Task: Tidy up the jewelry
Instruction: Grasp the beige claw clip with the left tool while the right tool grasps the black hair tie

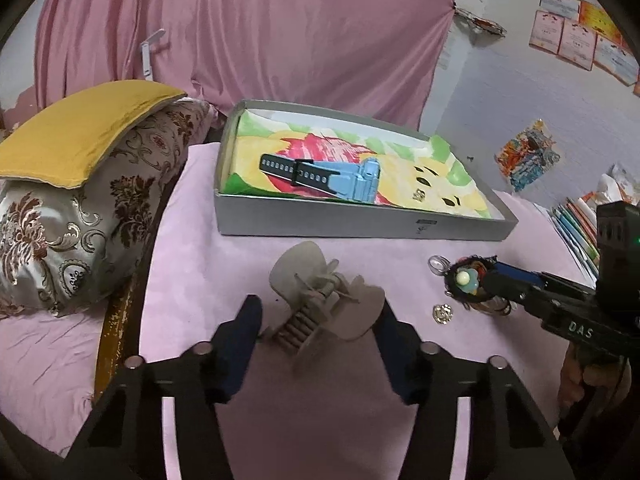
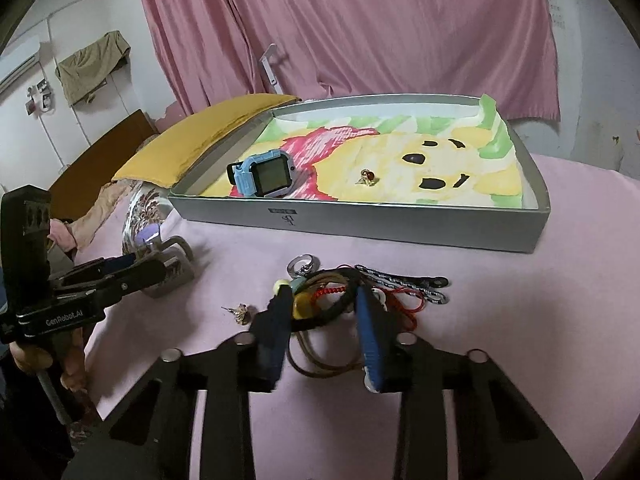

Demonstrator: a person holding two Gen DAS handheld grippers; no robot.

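A grey shallow box [image 1: 360, 226] [image 2: 400, 224] lined with a painted sheet holds a blue watch [image 1: 332, 178] [image 2: 266, 176] and a small earring [image 1: 419, 195] [image 2: 366, 177]. My left gripper [image 1: 318, 316] is open around a beige claw hair clip [image 1: 320, 304] lying on the pink cloth; the clip also shows in the right wrist view [image 2: 170, 268]. My right gripper [image 2: 324, 308] [image 1: 480, 280] stands around a bundle of hair ties and bracelets [image 2: 332, 300] with a bead [image 1: 464, 279]. A clear ring [image 2: 303, 265] [image 1: 438, 264] and a gold earring [image 2: 241, 312] [image 1: 442, 314] lie beside it.
A patterned pillow [image 1: 80, 220] with a yellow cushion [image 1: 76, 140] lies left of the box. A pink curtain [image 1: 240, 32] hangs behind. Books [image 1: 576, 228] are stacked at the right. A braided cord with red loop [image 2: 404, 284] lies right of the bundle.
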